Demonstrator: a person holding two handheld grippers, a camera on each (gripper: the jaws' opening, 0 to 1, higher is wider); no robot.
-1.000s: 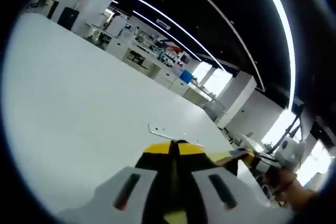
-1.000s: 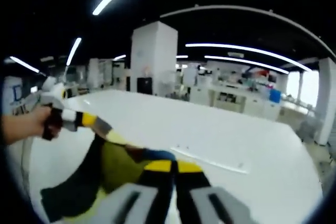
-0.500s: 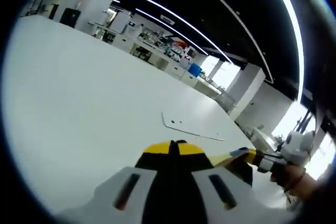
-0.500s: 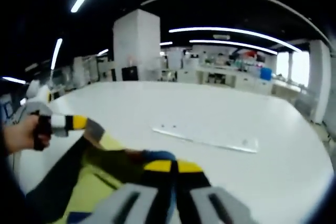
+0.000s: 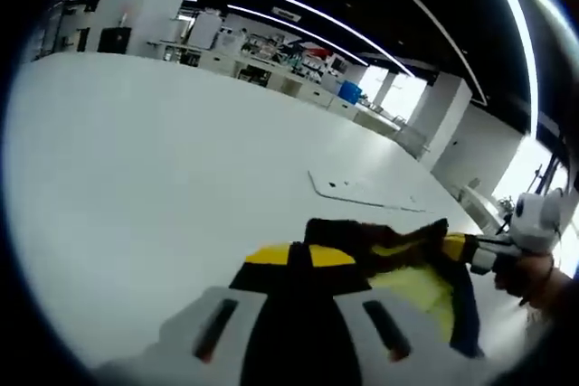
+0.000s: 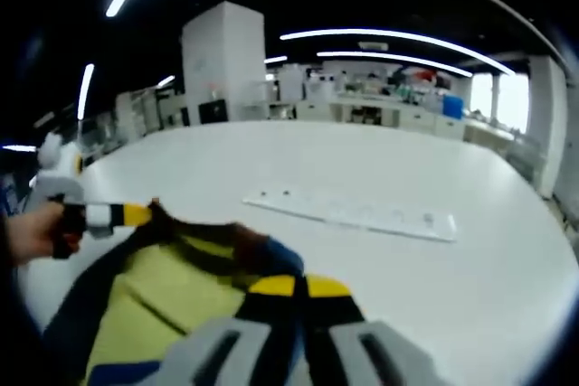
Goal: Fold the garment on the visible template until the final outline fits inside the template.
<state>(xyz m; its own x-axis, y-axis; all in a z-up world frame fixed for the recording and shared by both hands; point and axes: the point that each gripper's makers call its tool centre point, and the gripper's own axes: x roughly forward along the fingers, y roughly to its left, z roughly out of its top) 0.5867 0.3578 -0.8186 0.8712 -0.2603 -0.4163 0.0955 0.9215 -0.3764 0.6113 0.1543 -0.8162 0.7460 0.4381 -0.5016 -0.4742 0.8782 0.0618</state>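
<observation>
Left gripper (image 5: pixel 298 255) and right gripper (image 6: pixel 294 287), lower centre, clamped on garment (image 6: pixel 172 287) held above table (image 5: pixel 136 178); template unidentified; folding apparently unfinished.

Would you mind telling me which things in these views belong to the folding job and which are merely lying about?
Part of the job:
- garment, yellow and dark, held up between both grippers
- left gripper, shut on the garment
- right gripper, shut on the garment
- white table

Just lying about:
- flat clear strip on the table
- background benches and equipment
</observation>
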